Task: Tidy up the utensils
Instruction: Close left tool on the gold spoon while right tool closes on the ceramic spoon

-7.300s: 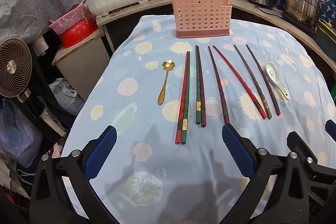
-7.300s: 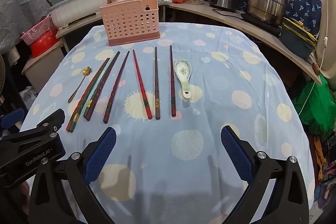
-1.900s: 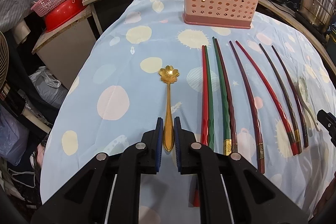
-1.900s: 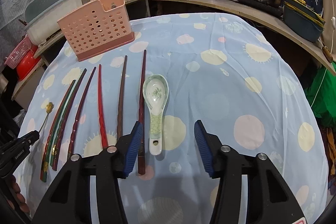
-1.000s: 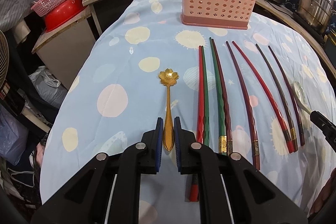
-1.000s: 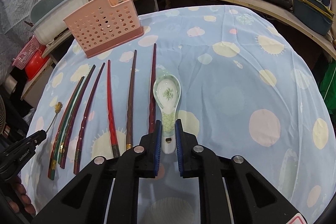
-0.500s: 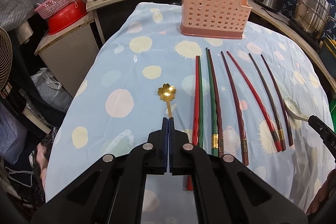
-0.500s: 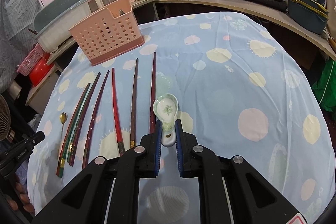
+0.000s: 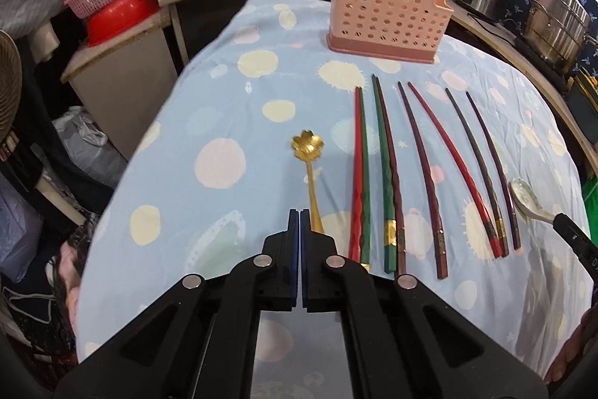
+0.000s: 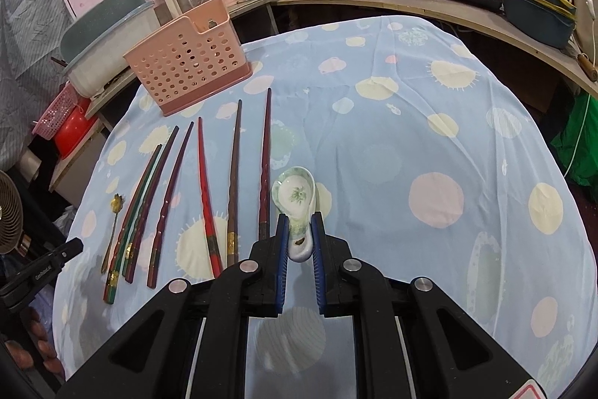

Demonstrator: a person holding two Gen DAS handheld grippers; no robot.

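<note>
Both grippers carry spoons — left gripper (image 9: 299, 212) clamped on the gold spoon (image 9: 309, 159), right gripper (image 10: 299, 230) on the white spoon (image 10: 295, 200). The pink basket (image 9: 388, 14) stands straight beyond the chopsticks (image 9: 385, 174), nearer the left gripper.

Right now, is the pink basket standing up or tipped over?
Standing up: the pink utensil basket sits flat on its base, open top upward.

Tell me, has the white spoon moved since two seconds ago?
Yes. The white spoon, held in the right gripper, is lifted off the cloth; its bowl was level with the dark chopstick's middle and now sits nearer that chopstick's end.
</note>
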